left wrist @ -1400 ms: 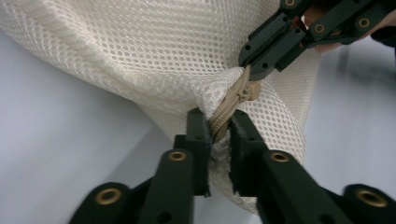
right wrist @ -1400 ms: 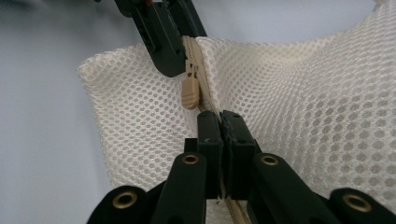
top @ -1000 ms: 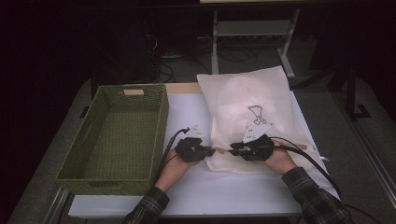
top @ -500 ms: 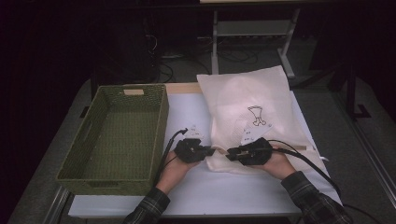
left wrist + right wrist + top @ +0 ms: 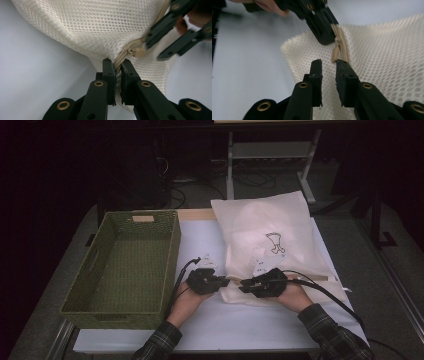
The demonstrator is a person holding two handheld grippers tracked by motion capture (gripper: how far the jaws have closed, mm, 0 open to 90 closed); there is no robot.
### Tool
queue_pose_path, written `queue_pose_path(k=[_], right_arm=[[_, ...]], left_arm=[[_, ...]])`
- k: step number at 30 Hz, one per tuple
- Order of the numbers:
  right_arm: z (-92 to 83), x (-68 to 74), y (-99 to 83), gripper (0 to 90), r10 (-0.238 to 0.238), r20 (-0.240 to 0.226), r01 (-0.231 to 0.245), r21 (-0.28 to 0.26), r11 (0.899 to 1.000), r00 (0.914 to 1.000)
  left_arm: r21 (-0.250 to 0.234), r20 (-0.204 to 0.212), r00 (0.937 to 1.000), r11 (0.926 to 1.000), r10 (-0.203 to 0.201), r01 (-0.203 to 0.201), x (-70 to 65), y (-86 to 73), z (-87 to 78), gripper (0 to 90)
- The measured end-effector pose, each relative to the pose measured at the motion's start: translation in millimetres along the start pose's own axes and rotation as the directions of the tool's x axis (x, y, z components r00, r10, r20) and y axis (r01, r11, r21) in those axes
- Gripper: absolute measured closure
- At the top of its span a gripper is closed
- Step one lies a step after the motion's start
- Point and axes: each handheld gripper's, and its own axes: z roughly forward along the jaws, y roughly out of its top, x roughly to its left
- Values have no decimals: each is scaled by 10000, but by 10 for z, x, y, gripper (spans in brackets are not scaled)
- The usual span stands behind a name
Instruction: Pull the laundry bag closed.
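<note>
Left gripper view: claw (image 5: pixel 118 65) pinching mesh bag (image 5: pixel 100 27)

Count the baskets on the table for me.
1: the green woven basket sits on the table's left side, left of the mesh bag. No other shows.

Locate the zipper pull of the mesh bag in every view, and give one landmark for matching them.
High view: too small to make out; it would lie at the bag's near-left corner, between the two grippers.
Left gripper view: zipper pull right of centre, just above the left gripper, whose jaws pinch the zipper end.
Right gripper view: pull at centre, just above the right gripper.
Shared landmark: the mesh bag corner.
</note>
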Motion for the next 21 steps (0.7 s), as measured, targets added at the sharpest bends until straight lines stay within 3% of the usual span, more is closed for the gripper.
queue_pose_path(k=[7, 12, 21], right_arm=[[94, -61, 9, 738, 388, -201, -393, -228, 9990, 9990], [117, -95, 31, 814, 610, -289, -624, -479, 9969, 9977], [160, -79, 50, 868, 331, 79, -330, -114, 9994, 9994]], left_arm=[[19, -30, 10000, 10000, 52, -52, -7, -5, 10, 837], [22, -28, 10000, 10000, 70, -70, -10, -7, 14, 836], [146, -156, 9997, 9998, 162, -160, -22, -12, 27, 837]])
